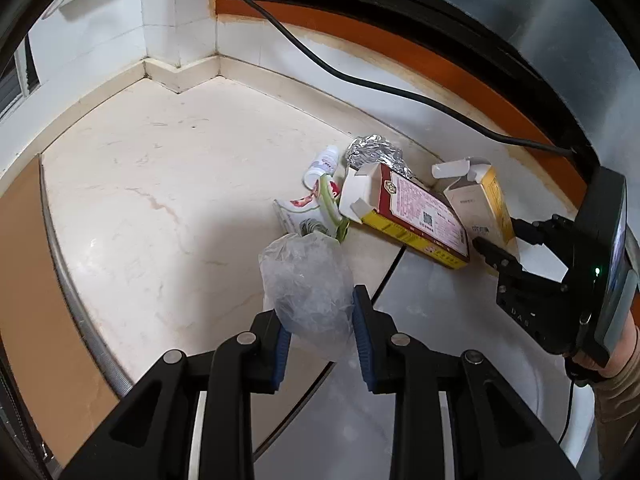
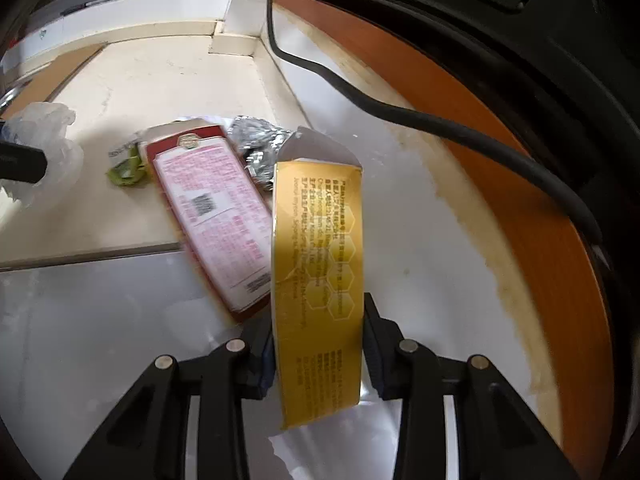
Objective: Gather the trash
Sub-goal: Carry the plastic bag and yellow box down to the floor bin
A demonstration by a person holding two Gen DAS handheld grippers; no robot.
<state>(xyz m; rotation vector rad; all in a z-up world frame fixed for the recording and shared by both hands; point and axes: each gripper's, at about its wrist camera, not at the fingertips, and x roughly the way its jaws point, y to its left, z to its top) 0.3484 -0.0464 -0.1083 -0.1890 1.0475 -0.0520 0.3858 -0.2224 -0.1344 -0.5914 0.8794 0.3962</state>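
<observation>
My left gripper (image 1: pixel 320 320) is shut on a crumpled clear plastic bag (image 1: pixel 306 280), held above the floor. My right gripper (image 2: pixel 318 344) is shut on a yellow carton (image 2: pixel 316 264) with an open end flap; it also shows in the left wrist view (image 1: pixel 486 200), with the right gripper (image 1: pixel 494 242) at its near end. A red and yellow box (image 1: pixel 416 216) (image 2: pixel 218 216) lies beside it. Crumpled foil (image 1: pixel 376 156) (image 2: pixel 260 144), a small white bottle (image 1: pixel 322 166) and a green and white wrapper (image 1: pixel 316 208) (image 2: pixel 126 168) lie around the box.
A thick black cable (image 1: pixel 360 76) (image 2: pixel 400 112) runs along the orange base (image 2: pixel 520 216) of a dark appliance at the right. Cream wall skirting (image 1: pixel 180 76) forms a corner at the back. A brown panel (image 1: pixel 24 260) lies at the left.
</observation>
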